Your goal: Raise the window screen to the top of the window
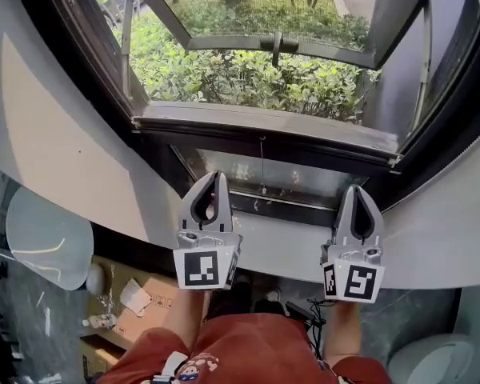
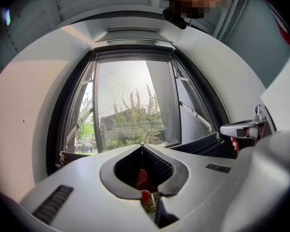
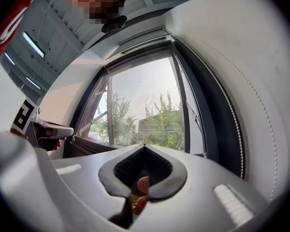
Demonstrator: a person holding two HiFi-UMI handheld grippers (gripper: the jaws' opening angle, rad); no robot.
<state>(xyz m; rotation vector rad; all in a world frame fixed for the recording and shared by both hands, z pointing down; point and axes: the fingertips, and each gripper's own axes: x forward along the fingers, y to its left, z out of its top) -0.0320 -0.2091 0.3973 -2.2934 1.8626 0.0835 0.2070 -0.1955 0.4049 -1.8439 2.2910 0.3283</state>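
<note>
- Window screen (image 2: 123,95) judged not yet raised: faint mesh ripple against the sky in both gripper views, seemingly filling the opening from top to bottom.
- Bottom rail (image 1: 264,130), as read from the head view, lying low across the opening, with a thin pull cord (image 1: 262,166) hanging from its middle over the lower pane (image 1: 304,174); not certain whether truly the screen's rail or a fixed crossbar.
- Casement sash (image 1: 280,42) beyond it swung outward above the shrubs (image 1: 224,74).
- Left gripper (image 1: 216,178): jaws closed tip to tip, nothing between them; held over the white sill (image 1: 280,246), short of the rail and apart from the cord.
- Right gripper (image 1: 358,190): jaws likewise pressed together and empty; level with the left, well apart from it, aimed at the window.
- Done so far, by the look of it: none of the lift itself, only both tools brought in front of the window.
- Left to do: open a pair of jaws, take hold of the rail or the cord, carry the rail up the full height to the housing (image 2: 133,41) at the top, then release there.
</note>
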